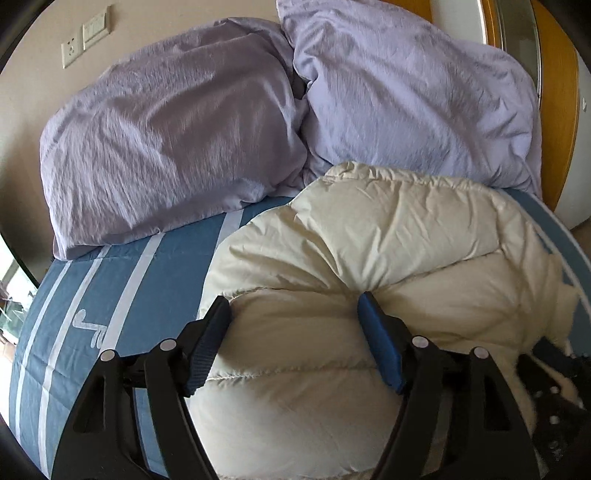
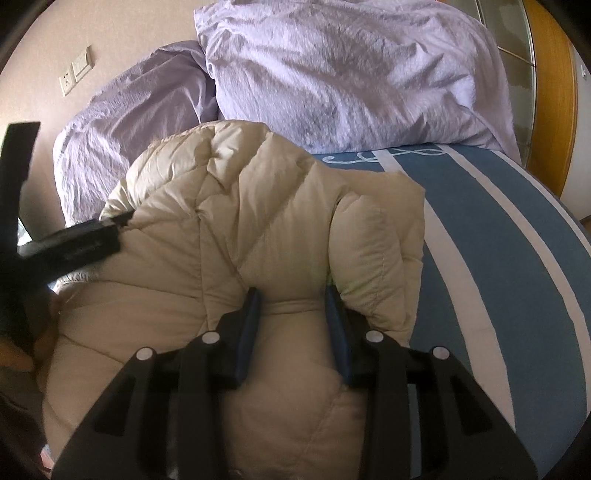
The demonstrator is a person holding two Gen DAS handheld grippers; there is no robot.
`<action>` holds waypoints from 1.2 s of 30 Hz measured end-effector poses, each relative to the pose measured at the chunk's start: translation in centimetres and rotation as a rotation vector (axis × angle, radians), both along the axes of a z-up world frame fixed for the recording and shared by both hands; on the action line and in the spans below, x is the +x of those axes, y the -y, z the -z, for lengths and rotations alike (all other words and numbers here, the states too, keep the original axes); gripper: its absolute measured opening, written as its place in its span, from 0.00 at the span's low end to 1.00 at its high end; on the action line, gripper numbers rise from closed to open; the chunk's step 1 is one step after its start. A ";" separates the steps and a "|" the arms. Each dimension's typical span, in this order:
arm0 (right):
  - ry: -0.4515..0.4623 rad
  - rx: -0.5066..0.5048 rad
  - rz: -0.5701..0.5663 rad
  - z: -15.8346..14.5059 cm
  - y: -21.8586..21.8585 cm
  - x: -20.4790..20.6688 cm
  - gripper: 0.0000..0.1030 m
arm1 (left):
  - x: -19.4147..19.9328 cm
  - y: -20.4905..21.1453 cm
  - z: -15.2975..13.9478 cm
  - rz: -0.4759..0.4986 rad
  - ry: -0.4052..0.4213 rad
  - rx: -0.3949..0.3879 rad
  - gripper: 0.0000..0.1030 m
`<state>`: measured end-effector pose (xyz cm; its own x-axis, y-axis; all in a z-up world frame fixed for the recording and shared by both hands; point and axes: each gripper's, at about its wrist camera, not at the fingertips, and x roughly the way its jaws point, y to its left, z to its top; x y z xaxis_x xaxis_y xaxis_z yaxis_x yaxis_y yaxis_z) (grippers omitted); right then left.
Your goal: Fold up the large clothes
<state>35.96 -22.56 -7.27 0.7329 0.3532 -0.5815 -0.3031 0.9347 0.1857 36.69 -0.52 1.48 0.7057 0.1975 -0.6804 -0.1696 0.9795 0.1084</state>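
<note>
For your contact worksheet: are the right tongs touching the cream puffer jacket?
Touching. In the right wrist view, the right tongs pinch a bulge of the cream puffer jacket, both blue pads pressed into its fabric.

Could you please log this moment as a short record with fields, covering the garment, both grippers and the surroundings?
garment: cream puffer jacket, quilted, bunched on the bed
left gripper: fingers spread around a thick quilted fold, pressing into it
right gripper: fingers closed on a narrower fold of the jacket
surface: blue bedsheet with white stripes
behind jacket: two lilac pillows, side by side against the wall
wall: socket and switch plate
fold stage: jacket gathered, not yet a flat fold
</note>
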 end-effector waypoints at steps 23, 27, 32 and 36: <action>0.007 -0.010 0.016 0.0 -0.4 0.0 0.36 | 1.6 -0.7 3.0 -0.034 -0.028 -0.063 0.83; 0.008 -0.009 0.011 0.0 -0.4 0.0 0.36 | 1.7 -0.6 3.1 -0.038 -0.032 -0.061 0.84; 0.008 -0.009 0.012 0.0 -0.4 0.0 0.36 | 1.8 -0.6 3.2 -0.041 -0.036 -0.062 0.84; 0.008 -0.009 0.011 0.0 -0.4 0.0 0.36 | 1.8 -0.6 3.1 -0.042 -0.038 -0.062 0.85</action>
